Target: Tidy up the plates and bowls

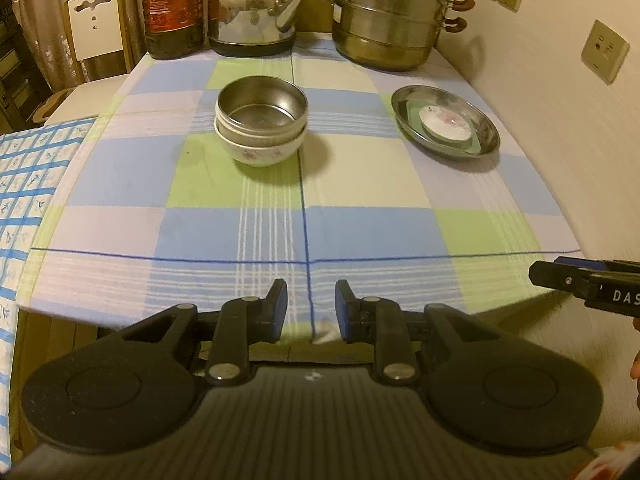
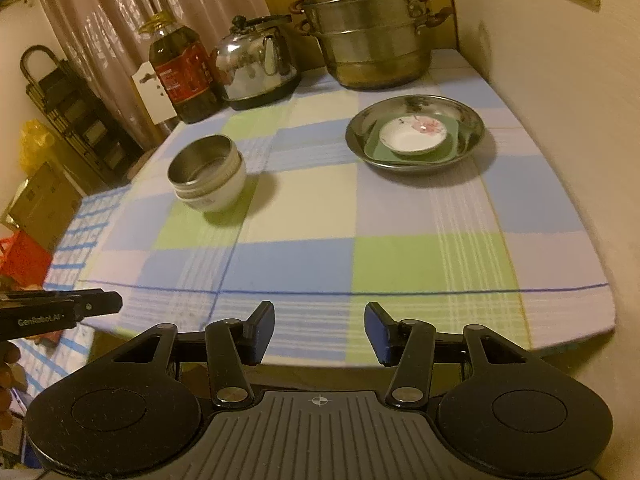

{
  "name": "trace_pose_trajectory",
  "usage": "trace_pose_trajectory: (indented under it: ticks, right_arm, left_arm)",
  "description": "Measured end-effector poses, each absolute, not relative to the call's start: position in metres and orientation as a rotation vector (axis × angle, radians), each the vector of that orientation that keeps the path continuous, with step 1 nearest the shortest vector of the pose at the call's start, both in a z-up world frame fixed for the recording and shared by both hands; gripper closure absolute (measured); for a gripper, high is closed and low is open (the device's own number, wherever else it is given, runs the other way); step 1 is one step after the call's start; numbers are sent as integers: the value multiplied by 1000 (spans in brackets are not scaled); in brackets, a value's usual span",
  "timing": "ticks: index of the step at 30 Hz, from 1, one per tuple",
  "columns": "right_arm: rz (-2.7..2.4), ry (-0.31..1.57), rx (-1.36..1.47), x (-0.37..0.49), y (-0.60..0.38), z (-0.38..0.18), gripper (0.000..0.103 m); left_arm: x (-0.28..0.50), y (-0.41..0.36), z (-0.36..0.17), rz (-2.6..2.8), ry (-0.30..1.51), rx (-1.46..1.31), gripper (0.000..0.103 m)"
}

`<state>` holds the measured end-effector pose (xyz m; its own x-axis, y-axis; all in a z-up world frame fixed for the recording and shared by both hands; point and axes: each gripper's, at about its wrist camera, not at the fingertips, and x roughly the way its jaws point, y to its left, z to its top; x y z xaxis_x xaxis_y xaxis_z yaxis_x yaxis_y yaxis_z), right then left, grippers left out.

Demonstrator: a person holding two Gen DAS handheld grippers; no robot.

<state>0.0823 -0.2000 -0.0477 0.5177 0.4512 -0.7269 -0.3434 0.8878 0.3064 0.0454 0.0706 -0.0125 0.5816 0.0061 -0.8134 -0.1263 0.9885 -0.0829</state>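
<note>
A steel bowl (image 1: 262, 109) sits nested in a stack on a white flowered bowl (image 1: 259, 153) at mid-table; the stack also shows in the right wrist view (image 2: 208, 174). A steel plate (image 1: 482, 116) at the right holds a green square plate (image 2: 374, 146) and a small white flowered dish (image 2: 412, 134) stacked inside it; the steel plate also shows in the right wrist view (image 2: 468, 118). My left gripper (image 1: 311, 312) is open and empty over the table's near edge. My right gripper (image 2: 319, 332) is open and empty, also at the near edge, and shows at the right of the left wrist view (image 1: 560, 278).
A checked cloth (image 1: 360, 224) covers the table. At the back stand an oil bottle (image 1: 172, 8), a steel kettle (image 1: 252, 12) and a stacked steamer pot (image 1: 388, 16). A wall (image 1: 580, 140) runs along the right. A chair (image 1: 96, 24) and blue checked cloth (image 1: 28, 184) lie left.
</note>
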Motion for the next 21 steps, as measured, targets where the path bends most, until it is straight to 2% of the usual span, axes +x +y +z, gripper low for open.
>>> trace_pose_trajectory:
  ticks: [21]
  right_arm:
    - [473, 908, 132, 68, -224, -51, 52]
  left_arm:
    - [26, 44, -11, 82, 944, -121, 80]
